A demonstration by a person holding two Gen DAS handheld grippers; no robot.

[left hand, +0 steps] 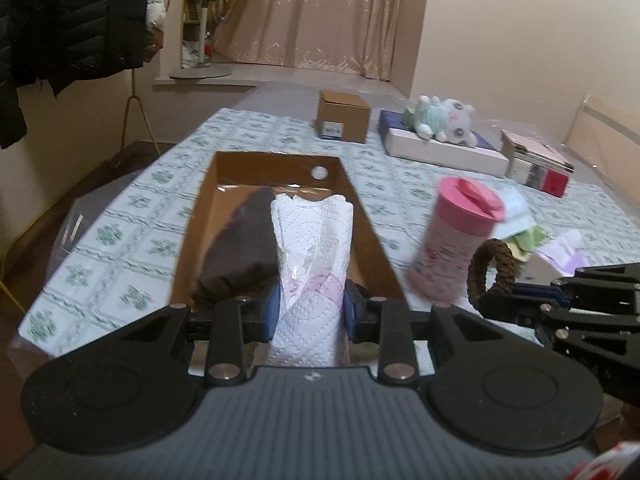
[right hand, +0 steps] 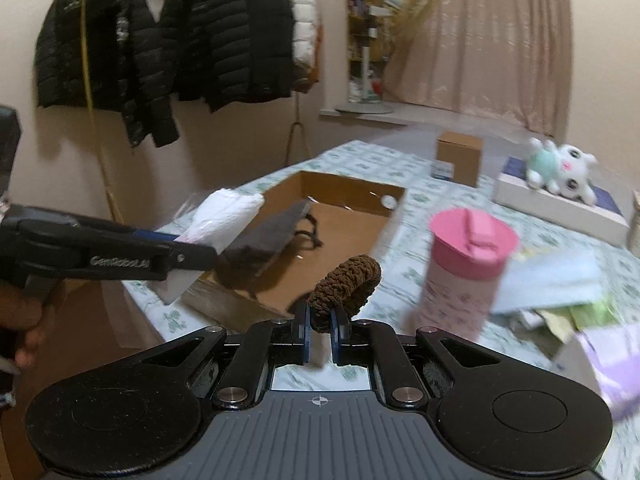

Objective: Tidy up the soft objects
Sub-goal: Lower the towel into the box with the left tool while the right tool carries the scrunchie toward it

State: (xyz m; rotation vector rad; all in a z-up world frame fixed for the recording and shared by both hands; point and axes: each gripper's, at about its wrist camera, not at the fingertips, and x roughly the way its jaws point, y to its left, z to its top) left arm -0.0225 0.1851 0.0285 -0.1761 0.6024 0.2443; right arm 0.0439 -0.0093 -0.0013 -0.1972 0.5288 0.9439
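My left gripper is shut on a white tissue pack, held over the near end of an open cardboard box. A dark brown cloth lies inside that box. In the right wrist view the left gripper comes in from the left, the tissue pack in it, by the cardboard box. My right gripper is shut on a brown knitted hair tie, just right of the box. The left wrist view shows that hair tie and the right gripper at its right.
A pink-lidded bottle stands right of the hair tie. A plush toy lies on a flat white box at the back, beside a small carton. Loose packets lie at the right. Black jackets hang on the left wall.
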